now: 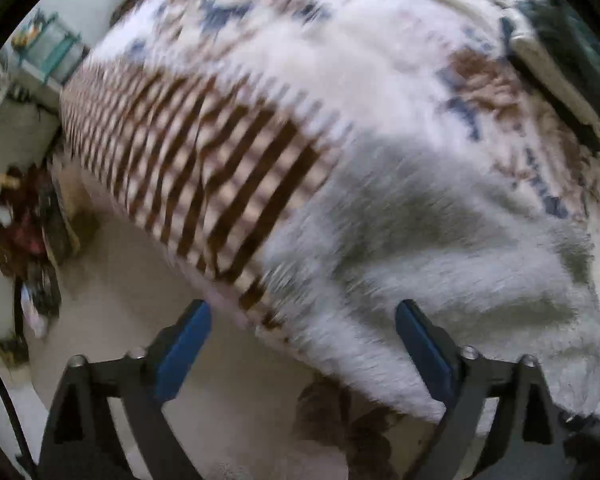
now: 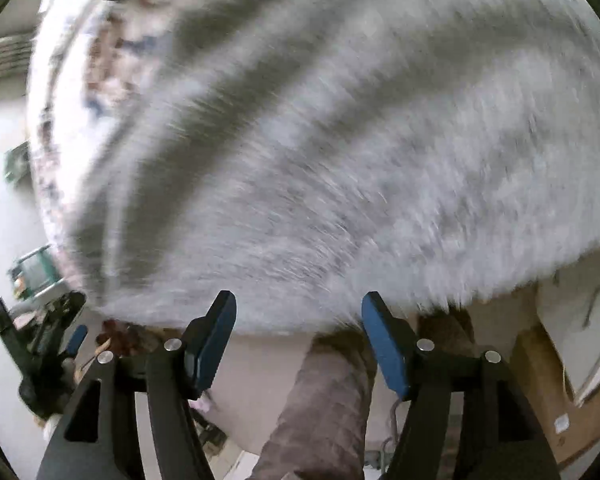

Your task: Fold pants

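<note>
Fuzzy grey-white pants [image 1: 440,248] lie on a patterned blanket over a bed. In the right wrist view the pants [image 2: 320,140] fill most of the frame, blurred. My left gripper [image 1: 302,324] is open and empty, hovering at the near edge of the pants. My right gripper [image 2: 298,316] is open and empty, just at the near edge of the fuzzy fabric. The left gripper [image 2: 66,332] also shows at the lower left of the right wrist view.
The blanket has a brown-striped band [image 1: 204,168] and a floral part [image 1: 492,80]. A person's leg in brown trousers [image 2: 324,408] stands below the bed edge. Cardboard boxes [image 2: 556,392] sit at right. Clutter [image 1: 28,240] lies on the floor at left.
</note>
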